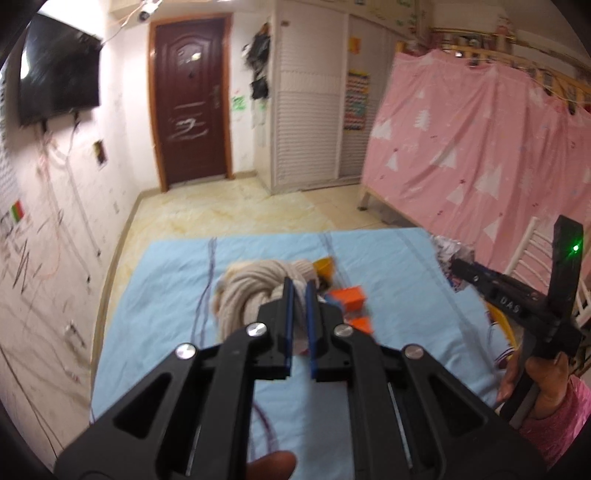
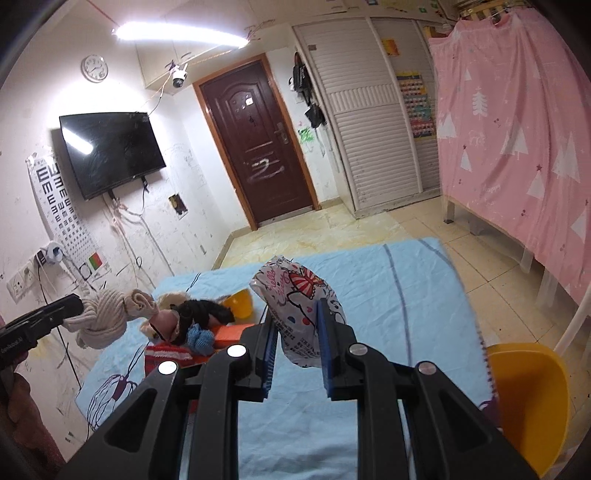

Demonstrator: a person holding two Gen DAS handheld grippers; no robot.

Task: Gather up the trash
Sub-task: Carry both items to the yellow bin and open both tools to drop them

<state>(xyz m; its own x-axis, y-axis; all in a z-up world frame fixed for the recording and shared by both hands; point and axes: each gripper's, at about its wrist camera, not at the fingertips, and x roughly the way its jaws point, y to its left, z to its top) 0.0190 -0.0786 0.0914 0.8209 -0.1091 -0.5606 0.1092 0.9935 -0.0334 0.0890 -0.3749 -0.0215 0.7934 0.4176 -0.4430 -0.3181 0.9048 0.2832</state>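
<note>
Right hand-held gripper [image 2: 297, 326] clamped on printed plastic bag [image 2: 295, 295], held above blue sheet [image 2: 388, 295]. Left hand-held gripper [image 1: 300, 295] nearly closed at cream knit bundle [image 1: 255, 291]; grip on it unclear.

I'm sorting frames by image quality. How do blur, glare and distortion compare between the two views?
Left wrist view: soft with motion blur, the television smeared. Right wrist view: sharper, print on the plastic bag visible, but the ceiling light is blown out and glares on the television. Both bend straight lines, fisheye-style.
</note>
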